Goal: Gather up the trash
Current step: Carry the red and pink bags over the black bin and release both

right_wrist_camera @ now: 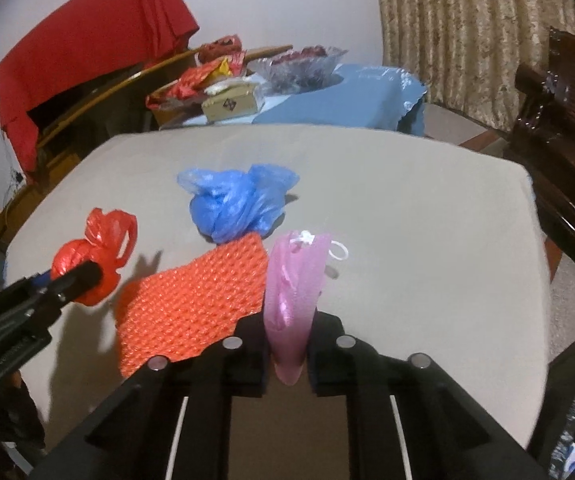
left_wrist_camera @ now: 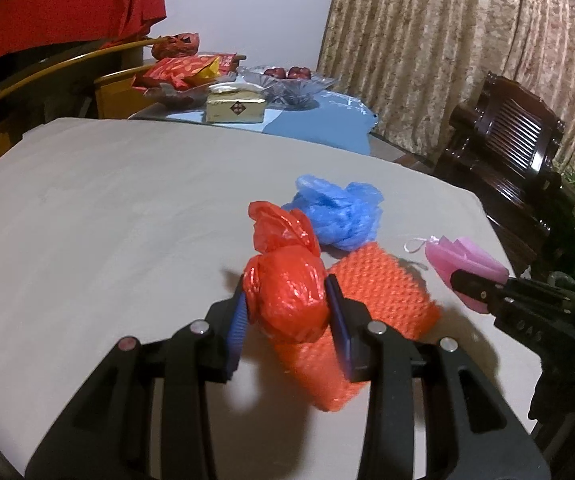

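Left gripper [left_wrist_camera: 287, 300], bottom centre of left wrist view: pads clamp knotted red plastic bag [left_wrist_camera: 285, 280]. Right gripper [right_wrist_camera: 289, 344], bottom centre of right wrist view: jaws pinched narrow on pink foam net sleeve [right_wrist_camera: 293, 280]. Orange bubble-wrap sheet [right_wrist_camera: 195, 300] flat on beige table [right_wrist_camera: 407, 220], mid-frame between both. Crumpled blue plastic bag [right_wrist_camera: 235, 204] just behind, touching sheet's far edge. Gold box [right_wrist_camera: 229, 106] upper centre.

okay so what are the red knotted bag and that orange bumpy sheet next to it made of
Red bag: thin glossy plastic film, judging by its crinkles and shiny highlights. Orange sheet: probably bubble wrap or foam netting; its regular raised bumps suggest either, and blur leaves it open.
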The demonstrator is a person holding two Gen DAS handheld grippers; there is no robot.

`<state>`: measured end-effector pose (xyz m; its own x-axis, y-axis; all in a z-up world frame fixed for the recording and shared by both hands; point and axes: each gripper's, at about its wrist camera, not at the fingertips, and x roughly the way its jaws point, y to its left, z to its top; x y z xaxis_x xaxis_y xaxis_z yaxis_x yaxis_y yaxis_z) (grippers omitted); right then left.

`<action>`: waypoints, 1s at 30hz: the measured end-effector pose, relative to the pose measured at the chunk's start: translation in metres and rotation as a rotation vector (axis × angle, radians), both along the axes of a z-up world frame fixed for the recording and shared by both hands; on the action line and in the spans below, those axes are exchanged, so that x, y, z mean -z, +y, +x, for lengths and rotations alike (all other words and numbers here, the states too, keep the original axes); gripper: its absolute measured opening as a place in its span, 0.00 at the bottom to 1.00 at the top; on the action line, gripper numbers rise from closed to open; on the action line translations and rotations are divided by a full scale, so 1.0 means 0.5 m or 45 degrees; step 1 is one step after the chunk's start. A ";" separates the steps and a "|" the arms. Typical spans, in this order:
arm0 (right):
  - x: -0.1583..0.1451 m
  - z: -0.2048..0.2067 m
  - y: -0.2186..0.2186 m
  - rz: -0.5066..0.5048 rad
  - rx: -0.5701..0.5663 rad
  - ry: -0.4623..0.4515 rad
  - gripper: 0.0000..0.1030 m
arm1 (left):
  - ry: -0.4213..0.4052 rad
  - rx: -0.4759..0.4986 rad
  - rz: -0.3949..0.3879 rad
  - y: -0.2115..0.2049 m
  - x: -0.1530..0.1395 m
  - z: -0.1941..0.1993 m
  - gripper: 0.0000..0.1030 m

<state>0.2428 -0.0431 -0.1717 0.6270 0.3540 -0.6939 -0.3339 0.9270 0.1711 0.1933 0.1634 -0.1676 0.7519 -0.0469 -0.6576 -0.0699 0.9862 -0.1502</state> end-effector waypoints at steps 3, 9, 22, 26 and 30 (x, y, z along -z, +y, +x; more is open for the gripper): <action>-0.027 -0.016 -0.025 0.023 0.023 -0.029 0.13 | -0.014 0.020 0.011 -0.020 -0.016 -0.005 0.35; -0.080 -0.067 -0.080 0.053 0.074 -0.097 0.13 | -0.052 0.077 0.000 -0.068 -0.054 -0.023 0.35; -0.155 -0.173 -0.206 0.071 0.204 -0.182 0.13 | -0.104 0.200 0.012 -0.194 -0.120 -0.073 0.35; -0.171 -0.210 -0.244 0.076 0.245 -0.204 0.13 | -0.122 0.254 0.003 -0.235 -0.135 -0.099 0.35; -0.183 -0.251 -0.287 0.072 0.295 -0.223 0.13 | -0.138 0.311 0.005 -0.274 -0.146 -0.120 0.35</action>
<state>0.1173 -0.1868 -0.0801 0.8043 0.2222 -0.5511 -0.1431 0.9726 0.1832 0.1332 0.0263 -0.0947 0.7847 -0.2336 -0.5742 0.1867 0.9723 -0.1403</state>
